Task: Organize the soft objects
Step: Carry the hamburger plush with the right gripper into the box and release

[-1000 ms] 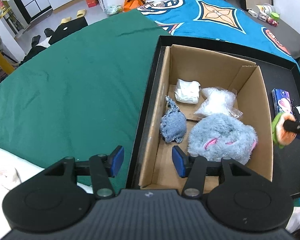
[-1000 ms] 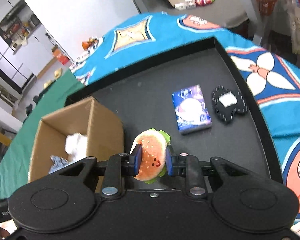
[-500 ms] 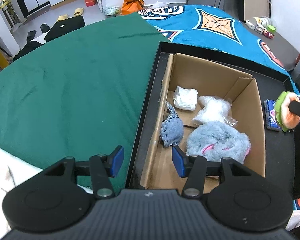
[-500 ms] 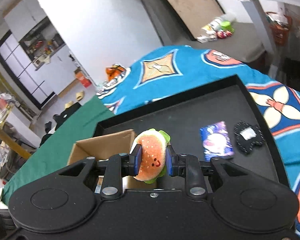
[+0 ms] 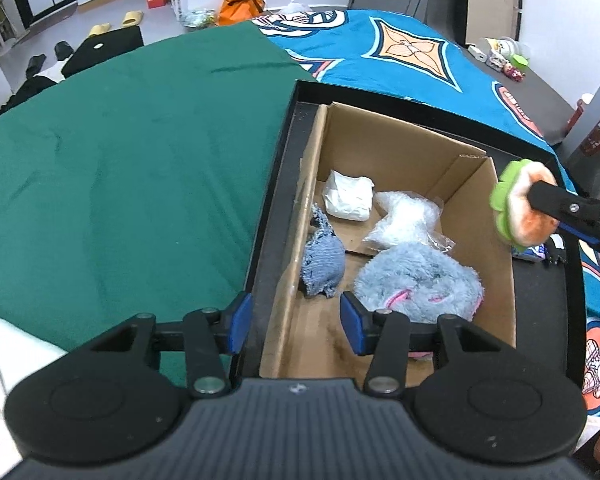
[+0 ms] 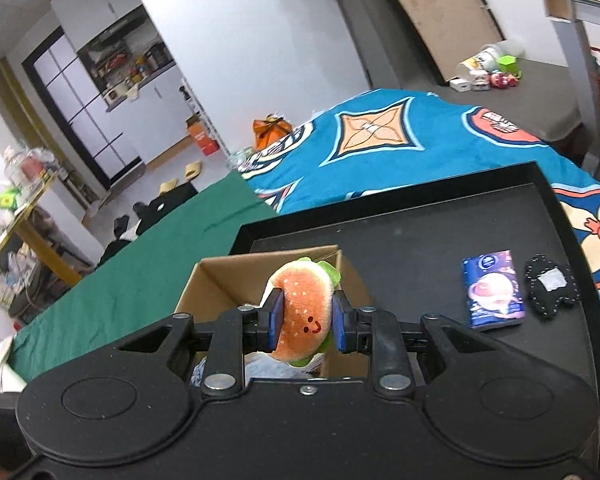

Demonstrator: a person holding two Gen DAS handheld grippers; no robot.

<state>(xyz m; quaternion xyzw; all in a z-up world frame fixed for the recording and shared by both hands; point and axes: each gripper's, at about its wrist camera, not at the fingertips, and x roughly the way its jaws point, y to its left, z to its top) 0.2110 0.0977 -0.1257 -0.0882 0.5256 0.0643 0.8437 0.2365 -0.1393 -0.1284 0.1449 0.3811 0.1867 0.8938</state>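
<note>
My right gripper (image 6: 305,322) is shut on a plush hamburger (image 6: 303,306) and holds it in the air at the right rim of the open cardboard box (image 6: 220,280). From the left wrist view the hamburger (image 5: 520,208) hangs just right of the box's right wall (image 5: 496,216). In the box lie a fluffy blue plush (image 5: 420,276), a denim pouch (image 5: 324,260), a clear plastic bag (image 5: 404,220) and a white folded cloth (image 5: 348,200). My left gripper (image 5: 292,322) is open and empty, straddling the box's near left wall.
The box stands in a black tray (image 6: 420,232) on a bed with a green cover (image 5: 120,168) and a blue patterned cover (image 6: 400,136). A tissue pack (image 6: 494,288) and a black felt patch (image 6: 550,284) lie on the tray to the right.
My right gripper has lifted the hamburger off the tray and carried it left, up to the box's right rim. The left gripper has pulled back slightly and stayed open.
</note>
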